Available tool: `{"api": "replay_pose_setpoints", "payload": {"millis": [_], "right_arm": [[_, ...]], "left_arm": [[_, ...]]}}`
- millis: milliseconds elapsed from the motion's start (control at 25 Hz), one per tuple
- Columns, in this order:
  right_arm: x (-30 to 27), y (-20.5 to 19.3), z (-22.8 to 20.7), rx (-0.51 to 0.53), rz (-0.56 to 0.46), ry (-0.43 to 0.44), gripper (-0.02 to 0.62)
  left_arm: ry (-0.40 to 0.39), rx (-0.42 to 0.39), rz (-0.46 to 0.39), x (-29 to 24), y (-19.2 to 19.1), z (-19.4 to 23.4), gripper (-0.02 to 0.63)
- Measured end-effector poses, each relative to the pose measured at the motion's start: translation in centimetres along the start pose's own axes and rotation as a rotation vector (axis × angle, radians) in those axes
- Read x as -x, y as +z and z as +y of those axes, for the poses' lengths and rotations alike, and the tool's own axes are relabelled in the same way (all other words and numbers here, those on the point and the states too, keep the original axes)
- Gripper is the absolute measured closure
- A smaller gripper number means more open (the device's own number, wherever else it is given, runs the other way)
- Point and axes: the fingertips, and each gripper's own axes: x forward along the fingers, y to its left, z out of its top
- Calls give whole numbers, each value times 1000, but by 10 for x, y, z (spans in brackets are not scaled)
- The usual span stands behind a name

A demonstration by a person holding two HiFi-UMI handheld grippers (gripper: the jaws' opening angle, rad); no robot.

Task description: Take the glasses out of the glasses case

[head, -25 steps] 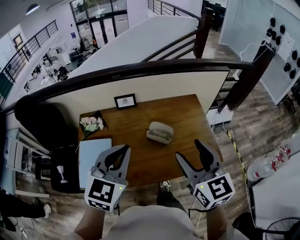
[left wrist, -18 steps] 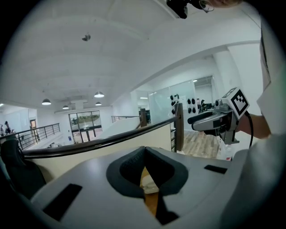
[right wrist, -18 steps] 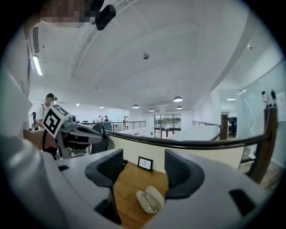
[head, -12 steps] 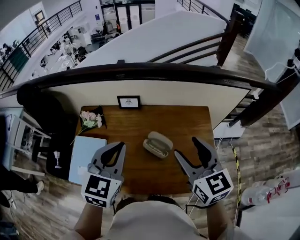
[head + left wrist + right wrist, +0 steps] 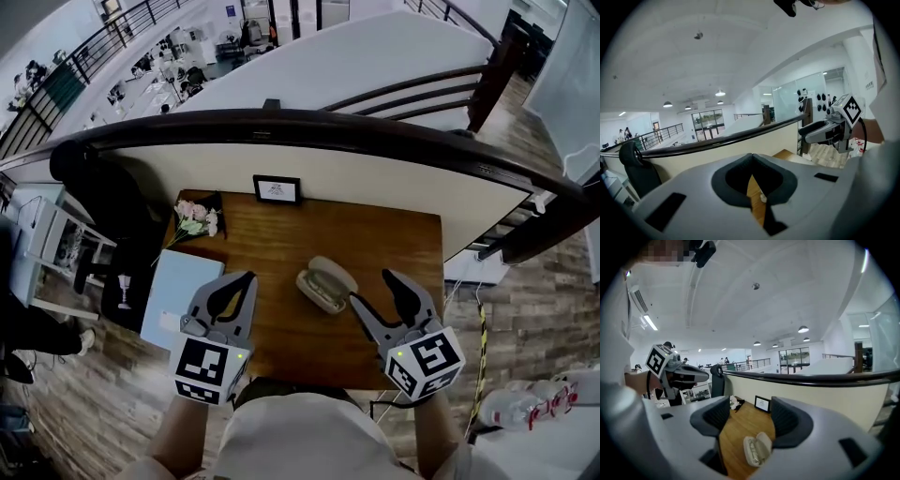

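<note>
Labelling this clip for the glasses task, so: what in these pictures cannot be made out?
- Contents of the open pale oval glasses case: too small in head view and right gripper view.
- Print in the small black picture frame: too small.
- Brown wooden table in left gripper view: mostly hidden by the left hand-held gripper.

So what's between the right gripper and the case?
Nothing but bare table. The right gripper view shows only wood between the right gripper and the case.
</note>
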Motion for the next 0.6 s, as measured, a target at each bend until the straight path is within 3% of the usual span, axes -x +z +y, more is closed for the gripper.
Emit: {"api": "replay_pose_setpoints", "payload": {"millis": [400, 600], "right_arm": [[-33, -45, -11, -15, 134, 7, 324], [-63, -82, -18, 5, 236, 9, 330]], "left_arm": [[-33, 0, 60, -21, -25, 8, 604], [-73, -2, 138, -51, -65, 12, 604]]}}
